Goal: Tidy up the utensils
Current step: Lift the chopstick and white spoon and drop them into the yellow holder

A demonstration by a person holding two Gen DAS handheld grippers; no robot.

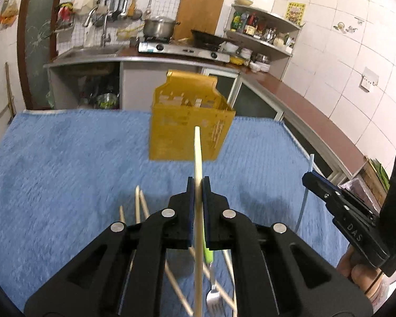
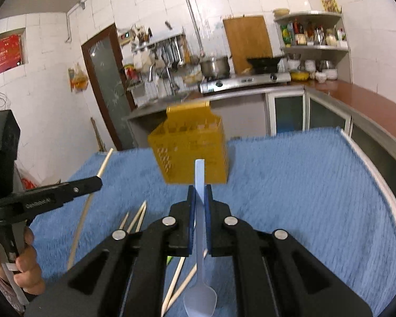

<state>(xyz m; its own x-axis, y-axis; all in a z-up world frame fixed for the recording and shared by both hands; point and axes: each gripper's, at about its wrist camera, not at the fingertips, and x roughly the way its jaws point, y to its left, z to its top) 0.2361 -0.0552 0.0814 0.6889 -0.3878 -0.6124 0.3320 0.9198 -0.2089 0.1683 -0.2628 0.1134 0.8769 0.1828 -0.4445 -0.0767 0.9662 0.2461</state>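
Home kitchen, gas stove (image 1: 183, 50), sink (image 1: 88, 52), spice shelf (image 2: 314, 37), tiled walls

Counts, both views:
- holder (image 1: 190, 121): 1, yellow, slotted
- towel (image 1: 66, 158): 1, blue
- grippers: 2, left gripper (image 1: 197, 185) and right gripper (image 2: 200, 192)
- held chopstick (image 1: 198, 158): 1
- spoon (image 2: 200, 298): 1, pale blue
- fork (image 1: 213, 297): 1, green handle
- loose chopsticks (image 1: 138, 203) on the towel: at least 4; arms hide part of the pile, so no exact count
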